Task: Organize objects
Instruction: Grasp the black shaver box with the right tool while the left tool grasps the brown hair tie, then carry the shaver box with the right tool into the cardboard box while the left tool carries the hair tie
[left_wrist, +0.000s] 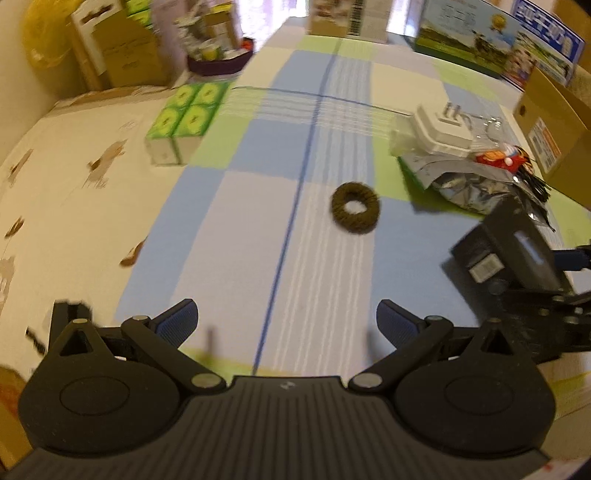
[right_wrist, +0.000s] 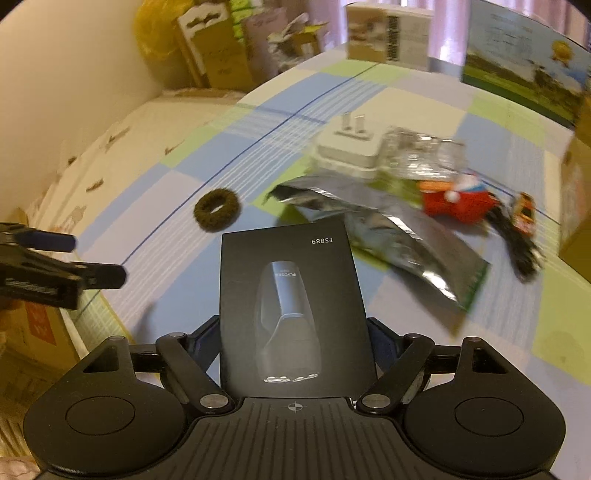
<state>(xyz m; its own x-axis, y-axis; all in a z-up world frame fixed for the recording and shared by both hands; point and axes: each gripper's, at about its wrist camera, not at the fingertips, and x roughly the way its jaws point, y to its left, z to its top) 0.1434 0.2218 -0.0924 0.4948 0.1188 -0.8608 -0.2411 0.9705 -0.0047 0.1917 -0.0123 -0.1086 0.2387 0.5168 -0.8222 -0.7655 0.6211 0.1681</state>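
While clamped in the right gripper (right_wrist: 295, 347), black box (right_wrist: 291, 295) long axis pointing forward, shaver picture, left gripper (left_wrist: 286, 323) wide apart.

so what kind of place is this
Probably a bedroom used for storage: a bed under a checked bedsheet, cardboard boxes stacked against the wall, and household bits like a plug adapter on it.

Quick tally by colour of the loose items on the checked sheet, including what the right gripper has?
Black: 2, the box in the right gripper and the cord
Brown: 1, the hair tie
White: 1, the plug adapter
Silver: 1, the foil bag
Red: 1, the plush toy
Green: 1, the tissue pack
Clear: 1, the plastic wrap
Total: 8
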